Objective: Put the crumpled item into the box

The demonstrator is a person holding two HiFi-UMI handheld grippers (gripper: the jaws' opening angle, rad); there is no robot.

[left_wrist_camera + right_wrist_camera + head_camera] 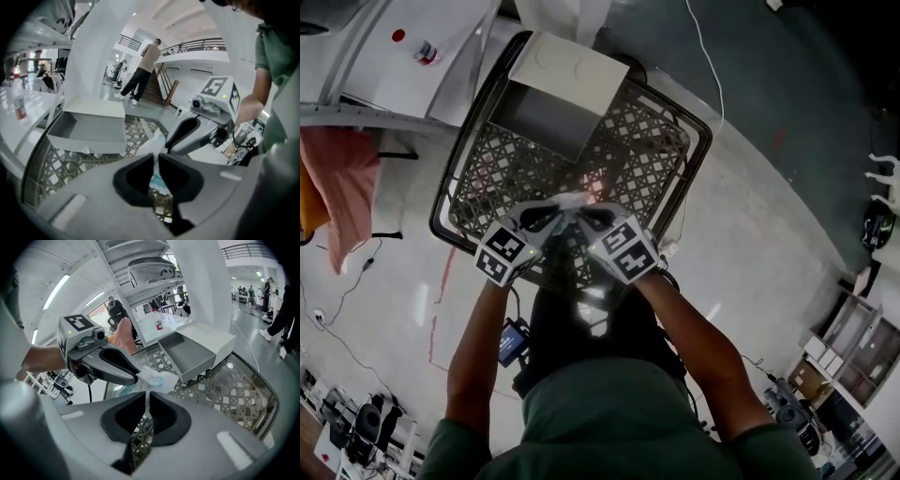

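The crumpled item (572, 200) is a thin white wrapper with pale blue print, hanging above the lattice top. Both grippers pinch it from opposite sides. My left gripper (549, 218) is shut on one edge; the wrapper (157, 140) runs up out of its nearly closed jaws. My right gripper (589, 218) is shut on the other edge, with a thin strip of the wrapper (158, 378) in the narrow gap. The open grey box (546, 114) with its white lid (570, 68) stands just beyond, at the far end of the top. The same box (89, 127) (193, 352) shows in both gripper views.
The box rests on a black lattice-topped cart (670, 164) with a raised rim. A white shelf with a bottle (424, 52) stands to the left, and a pink cloth (342, 183) hangs below it. A white cable (710, 66) crosses the floor. People (143, 70) stand far off.
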